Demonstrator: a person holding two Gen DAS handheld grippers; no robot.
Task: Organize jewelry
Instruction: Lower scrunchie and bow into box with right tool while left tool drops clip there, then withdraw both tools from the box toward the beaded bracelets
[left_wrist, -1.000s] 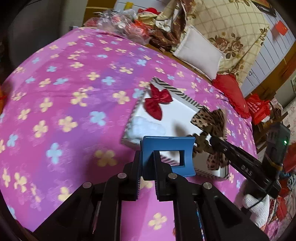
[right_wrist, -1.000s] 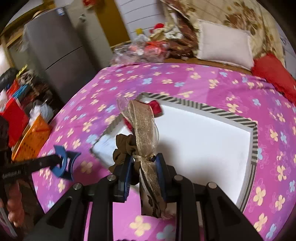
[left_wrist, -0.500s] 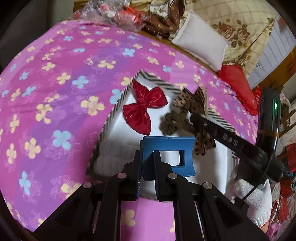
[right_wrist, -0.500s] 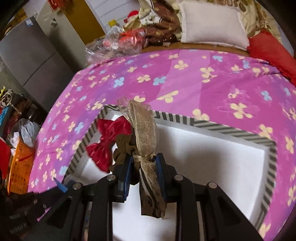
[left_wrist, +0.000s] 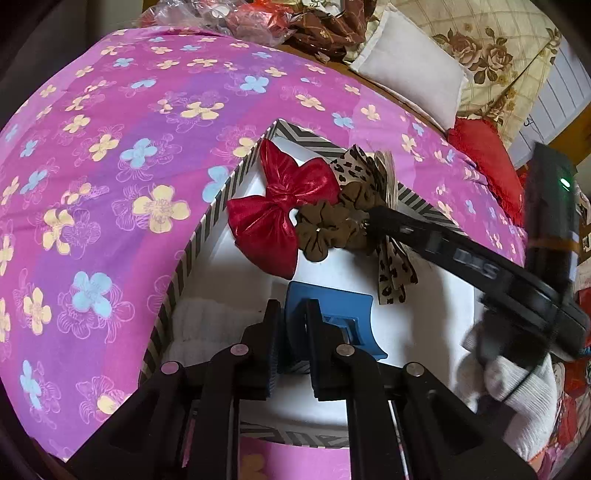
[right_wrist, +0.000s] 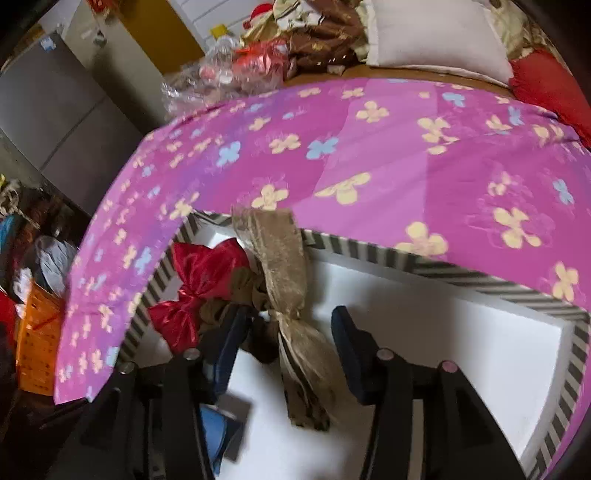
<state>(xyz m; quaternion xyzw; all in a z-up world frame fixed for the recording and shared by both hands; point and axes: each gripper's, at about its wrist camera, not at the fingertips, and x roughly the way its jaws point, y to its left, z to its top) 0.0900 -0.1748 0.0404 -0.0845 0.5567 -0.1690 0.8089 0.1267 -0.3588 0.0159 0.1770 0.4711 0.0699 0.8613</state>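
Right gripper (right_wrist: 286, 332) is opening; the leopard bow (right_wrist: 295, 314) hangs loose between its spread jaws. Left gripper (left_wrist: 291, 328), also opening, seemingly pinches the blue clip (left_wrist: 332, 317). Either may snag above the box (left_wrist: 207, 225).

Soft even daylight, faint shadows; strong fisheye bending, dark corners; right view motion-blurred, left sharper.

We see a glossy red satin bow (left_wrist: 280, 210), a matt brown cloth scrunchie (left_wrist: 328, 230), a smooth blue plastic clip (left_wrist: 332, 314) and a floral cotton bedsheet (left_wrist: 110, 147).
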